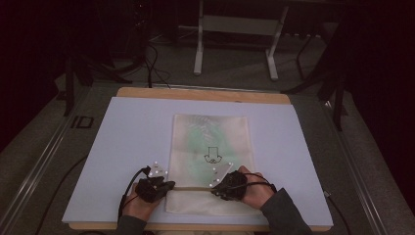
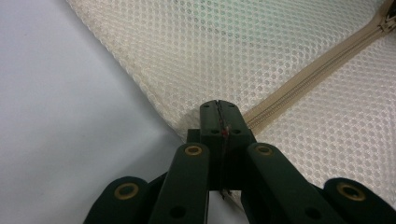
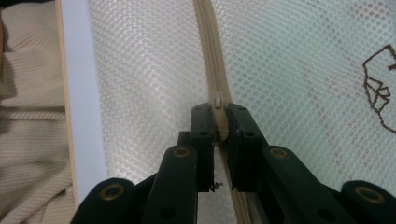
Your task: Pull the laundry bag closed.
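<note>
A white mesh bag with something green inside and a small black drawing lies flat on a pale board. Its beige zipper runs across the end nearest the person. My left gripper is at the bag's left edge. In the left gripper view it is shut on the mesh edge where the zipper ends. My right gripper sits further right on the zipper line. In the right gripper view it is shut on the zipper pull, its jaws on either side.
The board rests on a wooden table top. Its near edge lies close to the person's beige clothing. Beyond the table, white frame legs and cables are on the floor. Cables trail from both grippers.
</note>
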Tool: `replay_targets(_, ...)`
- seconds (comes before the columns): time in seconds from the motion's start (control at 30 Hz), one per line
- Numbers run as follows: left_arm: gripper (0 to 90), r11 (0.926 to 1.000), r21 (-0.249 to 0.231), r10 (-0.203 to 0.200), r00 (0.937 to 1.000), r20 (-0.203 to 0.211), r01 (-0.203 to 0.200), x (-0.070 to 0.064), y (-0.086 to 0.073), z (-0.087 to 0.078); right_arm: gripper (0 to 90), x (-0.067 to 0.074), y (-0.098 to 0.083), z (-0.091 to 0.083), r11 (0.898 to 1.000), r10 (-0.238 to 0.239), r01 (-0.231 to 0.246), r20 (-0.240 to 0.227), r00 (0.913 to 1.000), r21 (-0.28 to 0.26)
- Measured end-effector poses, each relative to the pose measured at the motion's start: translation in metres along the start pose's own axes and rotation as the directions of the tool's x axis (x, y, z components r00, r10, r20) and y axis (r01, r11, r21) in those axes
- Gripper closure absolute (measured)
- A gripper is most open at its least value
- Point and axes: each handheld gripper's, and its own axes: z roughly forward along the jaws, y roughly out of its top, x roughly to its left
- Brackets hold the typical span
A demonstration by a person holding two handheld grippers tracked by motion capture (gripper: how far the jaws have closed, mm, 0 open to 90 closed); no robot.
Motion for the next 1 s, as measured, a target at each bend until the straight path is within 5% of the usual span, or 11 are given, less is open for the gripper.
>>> replay_targets(1.0, 89.3, 1.0, -0.003, -0.004, 1.0, -0.003, 0.004, 0.0, 0.0, 0.0, 82.4, -0.006, -0.022, -0.016, 0.999, 0.038, -0.038, 0.012, 0.9992, -0.01)
